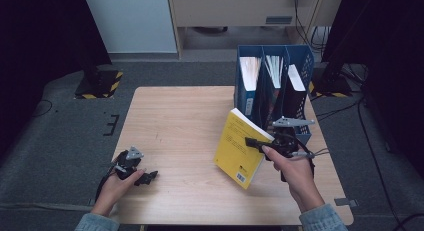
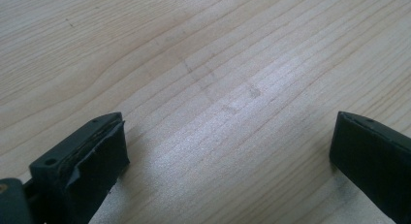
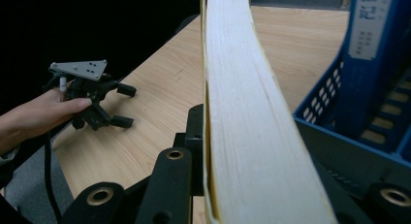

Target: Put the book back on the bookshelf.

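Observation:
A thick yellow book [image 1: 239,147] stands tilted on its lower corner on the wooden table [image 1: 175,121], just in front of the blue file rack [image 1: 275,86]. My right gripper [image 1: 255,142] is shut on the book's right edge. In the right gripper view the book's cream page edge [image 3: 242,112] rises between the jaws of the right gripper [image 3: 227,136]. My left gripper [image 1: 146,177] rests at the table's front left, open with nothing in it. Bare wood lies between the spread jaws of the left gripper [image 2: 228,156]. The left gripper [image 3: 124,105] also appears far off, held by a hand.
The blue file rack [image 3: 368,88] has three slots holding books and papers and stands at the table's back right. The middle and left of the table are bare wood. Grey carpet and dark stands surround the table.

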Available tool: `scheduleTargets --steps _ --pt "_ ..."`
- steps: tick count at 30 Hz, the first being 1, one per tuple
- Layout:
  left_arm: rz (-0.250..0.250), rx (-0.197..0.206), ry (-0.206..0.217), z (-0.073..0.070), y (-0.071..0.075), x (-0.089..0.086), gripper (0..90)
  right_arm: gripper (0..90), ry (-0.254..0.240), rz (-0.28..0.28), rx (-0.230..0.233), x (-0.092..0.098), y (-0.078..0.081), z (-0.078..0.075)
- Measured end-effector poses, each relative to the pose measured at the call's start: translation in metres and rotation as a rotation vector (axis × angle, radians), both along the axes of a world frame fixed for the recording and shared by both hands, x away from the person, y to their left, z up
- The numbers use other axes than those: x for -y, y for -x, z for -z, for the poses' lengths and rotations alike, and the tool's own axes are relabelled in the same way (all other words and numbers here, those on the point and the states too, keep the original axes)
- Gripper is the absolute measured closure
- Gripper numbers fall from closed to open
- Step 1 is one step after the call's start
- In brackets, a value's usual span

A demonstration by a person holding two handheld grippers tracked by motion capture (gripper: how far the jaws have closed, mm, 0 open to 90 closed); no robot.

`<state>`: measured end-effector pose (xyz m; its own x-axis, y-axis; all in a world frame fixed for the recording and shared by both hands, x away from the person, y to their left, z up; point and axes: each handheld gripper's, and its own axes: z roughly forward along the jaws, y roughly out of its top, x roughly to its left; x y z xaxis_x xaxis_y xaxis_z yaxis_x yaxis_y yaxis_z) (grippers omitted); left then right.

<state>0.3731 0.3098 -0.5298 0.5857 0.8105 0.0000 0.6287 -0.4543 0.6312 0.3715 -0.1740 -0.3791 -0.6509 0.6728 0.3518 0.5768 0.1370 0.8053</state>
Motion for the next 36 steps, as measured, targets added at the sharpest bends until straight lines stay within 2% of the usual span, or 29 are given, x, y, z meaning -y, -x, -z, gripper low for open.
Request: scheduleTargets --steps 8,17,29,36 --pt "-0.003 0.003 0.003 0.0 0.001 0.0 0.0 74.9 -0.061 0.053 -0.024 0.029 0.011 0.004" --pt "-0.003 0.006 0.004 0.001 0.001 0.0 0.0 74.9 -0.121 0.11 -0.041 0.056 0.016 0.001" --pt "-0.005 0.008 0.005 0.001 0.001 0.0 0.0 74.8 -0.117 0.133 -0.045 0.069 0.014 0.001" --pt "-0.006 0.009 0.007 0.001 0.001 0.001 0.0 74.8 -0.133 0.144 -0.049 0.077 0.017 -0.002"
